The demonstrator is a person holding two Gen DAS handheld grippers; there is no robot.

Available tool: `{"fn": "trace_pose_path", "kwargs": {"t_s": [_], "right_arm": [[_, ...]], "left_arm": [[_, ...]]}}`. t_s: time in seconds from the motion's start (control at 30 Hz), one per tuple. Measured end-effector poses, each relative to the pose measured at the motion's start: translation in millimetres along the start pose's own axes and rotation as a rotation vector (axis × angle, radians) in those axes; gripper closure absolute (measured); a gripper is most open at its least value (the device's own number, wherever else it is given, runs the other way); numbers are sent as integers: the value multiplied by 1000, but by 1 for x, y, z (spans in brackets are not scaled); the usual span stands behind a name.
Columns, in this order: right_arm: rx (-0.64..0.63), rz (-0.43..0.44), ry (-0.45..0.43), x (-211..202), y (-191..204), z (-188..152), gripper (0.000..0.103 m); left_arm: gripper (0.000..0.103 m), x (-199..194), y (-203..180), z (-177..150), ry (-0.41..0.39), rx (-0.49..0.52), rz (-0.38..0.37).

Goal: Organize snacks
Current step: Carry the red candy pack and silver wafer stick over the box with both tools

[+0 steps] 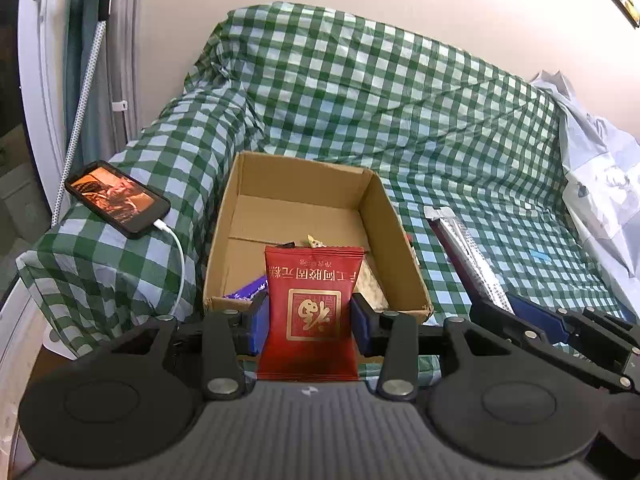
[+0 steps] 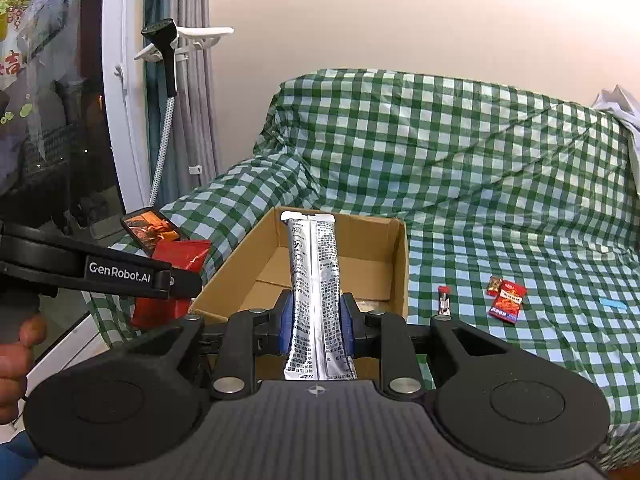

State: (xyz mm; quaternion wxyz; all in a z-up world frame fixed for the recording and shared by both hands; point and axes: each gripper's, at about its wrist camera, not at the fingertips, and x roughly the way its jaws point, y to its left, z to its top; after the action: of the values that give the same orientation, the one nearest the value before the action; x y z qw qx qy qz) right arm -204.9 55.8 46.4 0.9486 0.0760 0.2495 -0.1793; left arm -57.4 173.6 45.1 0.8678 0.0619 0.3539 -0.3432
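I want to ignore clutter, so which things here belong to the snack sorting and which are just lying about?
Job:
- red snack packet
- silver snack stick
- cardboard box
- small red packets

Lying about:
- charging phone
- garment steamer
- white plastic bag

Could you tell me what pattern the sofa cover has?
Green-and-white check on the sofa cover, clearest in the right wrist view.

A green-and-white checked cover [image 1: 400,120] drapes the sofa. The cardboard box [image 1: 376,208] is plain brown. One snack packet [image 1: 312,304] is deep red with gold characters; the long sachet [image 2: 316,300] is silver with black print. Small red packets [image 2: 507,300] lie far right.
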Motion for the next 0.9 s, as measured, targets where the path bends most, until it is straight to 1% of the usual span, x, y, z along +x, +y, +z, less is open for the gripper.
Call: {"fn": "trace_pose_path", "kwargs": {"t_s": [0.9], "right_arm": [[29, 18, 135, 54, -13, -8, 77]], "left_arm": [[56, 58, 10, 3, 124, -4, 24]]}}
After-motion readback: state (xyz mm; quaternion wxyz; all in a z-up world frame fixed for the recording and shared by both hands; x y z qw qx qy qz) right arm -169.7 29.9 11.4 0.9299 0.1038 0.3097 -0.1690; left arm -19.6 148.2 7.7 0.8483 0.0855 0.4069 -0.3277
